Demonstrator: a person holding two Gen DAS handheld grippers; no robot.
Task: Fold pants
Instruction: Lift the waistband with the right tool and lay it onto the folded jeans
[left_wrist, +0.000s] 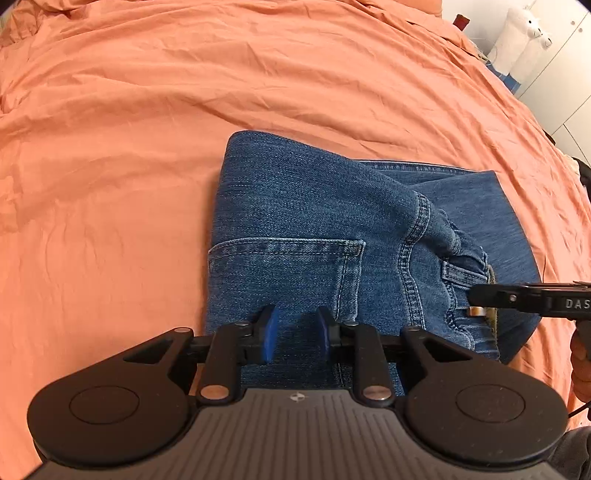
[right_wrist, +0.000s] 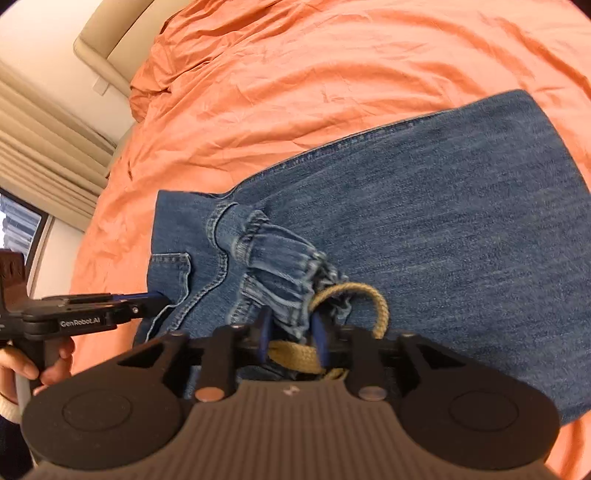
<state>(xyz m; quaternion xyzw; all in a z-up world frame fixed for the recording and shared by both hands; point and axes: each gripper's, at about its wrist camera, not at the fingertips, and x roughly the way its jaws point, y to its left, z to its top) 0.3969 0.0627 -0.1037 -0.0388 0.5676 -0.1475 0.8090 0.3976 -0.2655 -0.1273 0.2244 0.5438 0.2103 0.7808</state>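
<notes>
Left tongs (left_wrist: 296, 332): blue pads set a narrow gap apart, poised over the denim at the near edge of the back pocket; whether the pads actually pinch cloth cannot be told from here.
Right tongs (right_wrist: 291, 328): jaws part-way apart, with the gathered waistband bunched between the blue pads (the picture is blurred, so whether they squeeze it cannot be told).
Drawstring (right_wrist: 354, 295): tan cord, looping up out of the waistband and running flat across between the right tongs' pads.
Jeans (left_wrist: 332, 229): blue denim, folded into a compact block, lying on the bed; back pocket (left_wrist: 284, 273) faces up on the left half, and the elastic waistband (right_wrist: 280, 266) is ruffled up on the right.
Far layer: a smoother panel of denim spreads out beyond the waistband, flat on the bedding.
Hands: one hand (right_wrist: 22, 365) grips the left tool's handle at the edge of the right wrist view.
Bedspread (left_wrist: 184, 110): orange, wrinkled, all round the jeans.
Beyond the bed: beige headboard (right_wrist: 110, 37) and pale curtains (right_wrist: 40, 147) on one side, white cupboards (left_wrist: 561, 88) on the other.
</notes>
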